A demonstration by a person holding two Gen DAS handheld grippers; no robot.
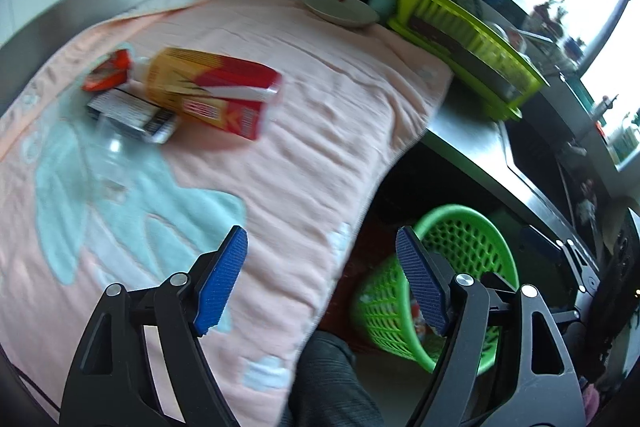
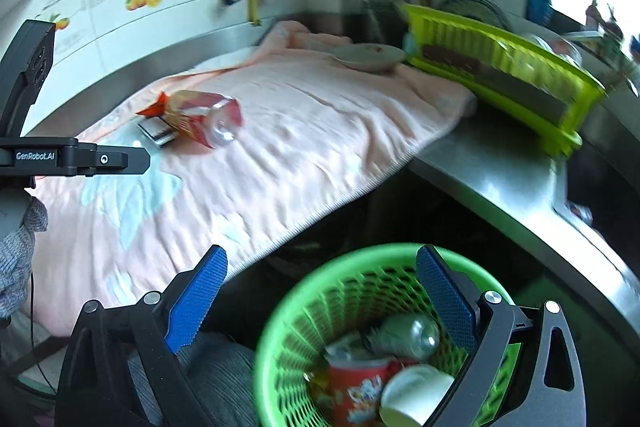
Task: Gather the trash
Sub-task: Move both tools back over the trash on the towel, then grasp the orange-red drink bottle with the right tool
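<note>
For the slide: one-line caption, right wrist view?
Right gripper, fingers open and empty, above the green basket of collected trash; a bottle remains on the pink towel.

From your right wrist view, the towel (image 2: 280,131) covers the counter (image 2: 500,171). On it, at ten o'clock, the bottle (image 2: 208,119) lies across a flat packet (image 2: 156,133), a wrapper (image 2: 154,105) behind them. At one o'clock the plate (image 2: 370,57) sits left of the dish rack (image 2: 508,75). At six o'clock, below the counter edge, the basket (image 2: 304,311) holds a bottle, carton and cup.
</note>
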